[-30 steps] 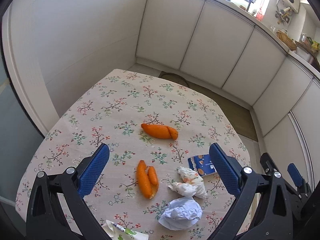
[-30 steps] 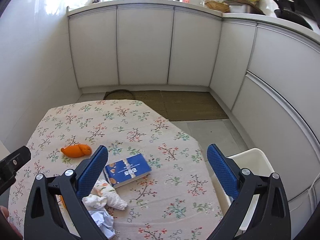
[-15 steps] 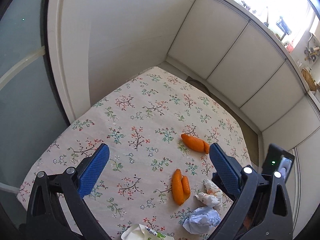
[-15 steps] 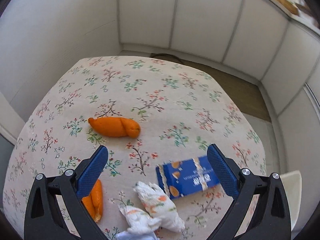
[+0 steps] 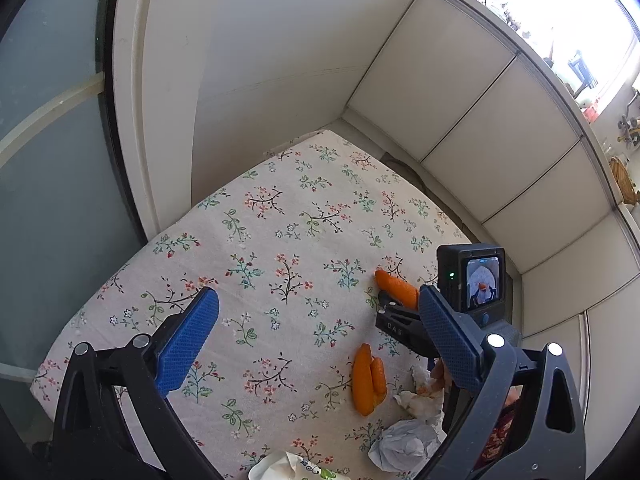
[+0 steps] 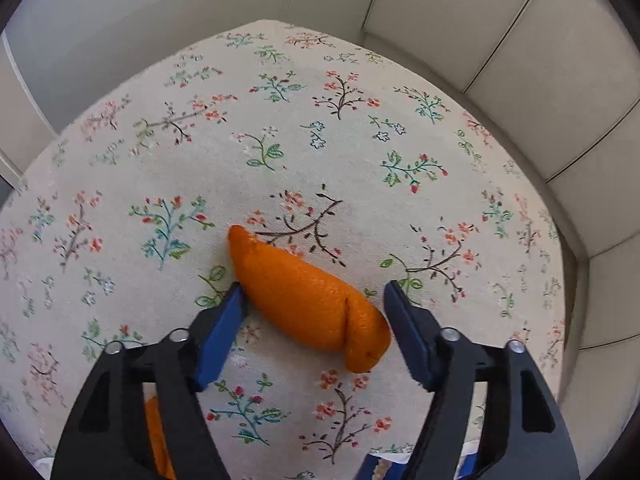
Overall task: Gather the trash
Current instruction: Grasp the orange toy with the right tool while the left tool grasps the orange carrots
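An orange peel (image 6: pixel 308 296) lies on the flowered tablecloth (image 6: pixel 280 128). My right gripper (image 6: pixel 316 292) points down over it, one finger on each side, and the jaws are closing. The left pad is at the peel's edge, while a small gap shows at the right pad. In the left wrist view the same peel (image 5: pixel 394 285) lies just ahead of the right gripper's body. My left gripper (image 5: pixel 316 296) hangs open above bare cloth with nothing between its fingers. A second, folded orange peel (image 5: pixel 368 380), a crumpled flowered napkin (image 5: pixel 420 398) and a crumpled pale paper ball (image 5: pixel 404 444) lie nearer.
A white wrapper (image 5: pixel 288 468) pokes in at the bottom edge of the left wrist view. The corner of a blue packet (image 6: pixel 380 468) shows below the right gripper. White cabinets (image 5: pixel 500 140) and a wall (image 5: pixel 260 40) surround the table, with a glass door (image 5: pixel 48 160) at left.
My right gripper has dropped over the far orange peel, rolling as it went, and its jaws have narrowed around it. The left gripper has shifted sideways and rolled, still open.
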Action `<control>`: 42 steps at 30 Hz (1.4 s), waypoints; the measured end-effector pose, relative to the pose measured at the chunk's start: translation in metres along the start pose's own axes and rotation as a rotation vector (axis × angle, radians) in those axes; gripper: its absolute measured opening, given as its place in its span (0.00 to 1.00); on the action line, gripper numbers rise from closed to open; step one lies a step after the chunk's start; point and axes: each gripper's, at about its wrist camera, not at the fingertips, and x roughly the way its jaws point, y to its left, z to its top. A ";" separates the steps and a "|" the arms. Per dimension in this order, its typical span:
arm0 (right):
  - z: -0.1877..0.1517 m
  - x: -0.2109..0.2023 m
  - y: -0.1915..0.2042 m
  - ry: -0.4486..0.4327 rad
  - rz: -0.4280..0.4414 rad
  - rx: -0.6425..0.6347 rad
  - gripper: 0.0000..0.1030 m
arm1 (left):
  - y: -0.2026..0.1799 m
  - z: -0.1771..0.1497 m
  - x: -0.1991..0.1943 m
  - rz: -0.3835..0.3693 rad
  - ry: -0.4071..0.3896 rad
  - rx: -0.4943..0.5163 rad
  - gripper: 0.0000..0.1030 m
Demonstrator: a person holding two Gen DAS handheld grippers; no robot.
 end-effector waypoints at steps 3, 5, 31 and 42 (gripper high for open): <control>-0.004 -0.003 -0.007 -0.007 0.022 0.053 0.43 | 0.001 -0.003 0.004 -0.003 0.020 -0.011 0.93; -0.008 -0.008 -0.012 -0.012 0.036 0.088 0.33 | 0.000 -0.004 0.005 0.002 0.017 -0.005 0.93; -0.162 -0.198 -0.079 -0.269 0.024 0.610 0.26 | -0.078 -0.083 0.100 0.109 0.272 0.261 0.79; -0.208 -0.205 -0.094 -0.262 0.029 0.678 0.26 | -0.088 -0.115 0.139 0.183 0.364 0.320 0.51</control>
